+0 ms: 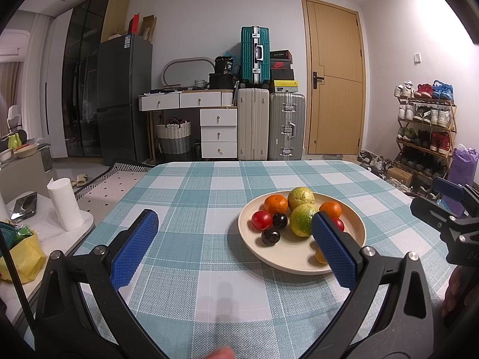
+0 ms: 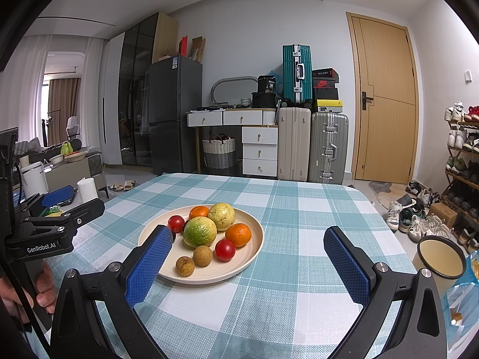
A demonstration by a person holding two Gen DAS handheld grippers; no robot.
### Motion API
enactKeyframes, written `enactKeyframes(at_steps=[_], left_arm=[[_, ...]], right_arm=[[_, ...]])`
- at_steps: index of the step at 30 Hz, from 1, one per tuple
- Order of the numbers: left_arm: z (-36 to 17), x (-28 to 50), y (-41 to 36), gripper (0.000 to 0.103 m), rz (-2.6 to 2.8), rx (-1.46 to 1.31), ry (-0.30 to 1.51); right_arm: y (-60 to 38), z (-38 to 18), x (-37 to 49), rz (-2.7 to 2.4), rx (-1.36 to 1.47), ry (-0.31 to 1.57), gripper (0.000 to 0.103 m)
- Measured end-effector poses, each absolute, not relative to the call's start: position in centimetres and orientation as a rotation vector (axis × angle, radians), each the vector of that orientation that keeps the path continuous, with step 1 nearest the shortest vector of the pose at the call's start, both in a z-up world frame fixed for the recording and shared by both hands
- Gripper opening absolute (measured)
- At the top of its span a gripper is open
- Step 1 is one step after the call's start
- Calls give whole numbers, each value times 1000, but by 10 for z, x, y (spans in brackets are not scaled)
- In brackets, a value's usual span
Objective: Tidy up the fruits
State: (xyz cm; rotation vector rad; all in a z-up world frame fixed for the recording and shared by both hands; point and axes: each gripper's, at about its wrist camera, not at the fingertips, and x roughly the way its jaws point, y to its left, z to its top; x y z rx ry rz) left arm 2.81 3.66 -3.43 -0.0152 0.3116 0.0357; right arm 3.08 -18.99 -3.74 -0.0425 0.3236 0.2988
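Fruits, assorted: two green-yellow citrus (image 2: 200, 231), two oranges (image 2: 238, 234), two red tomatoes (image 2: 225, 249), two brown longans (image 2: 203, 255), two dark plums (image 1: 270, 236), all gathered on one cream plate (image 2: 209, 276), centre-left of the right wrist frame, lower right of the left. Gathered so, they already lie sorted; equally a stock awaiting sorting. Plate rests on checked tablecloth (image 2: 299, 209). Left gripper (image 1: 236, 239) and right gripper (image 2: 247, 257): jaws spread wide, empty, hovering near the plate. Enamel mug (image 2: 441, 257) at the right edge.
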Motion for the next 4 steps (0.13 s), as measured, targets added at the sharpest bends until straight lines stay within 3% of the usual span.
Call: enactKeyframes(at_steps=[4], left_arm=[[-34,28,36,102,38,-16,312]], right_arm=[[-190,-38,31,299,-43,324,103]])
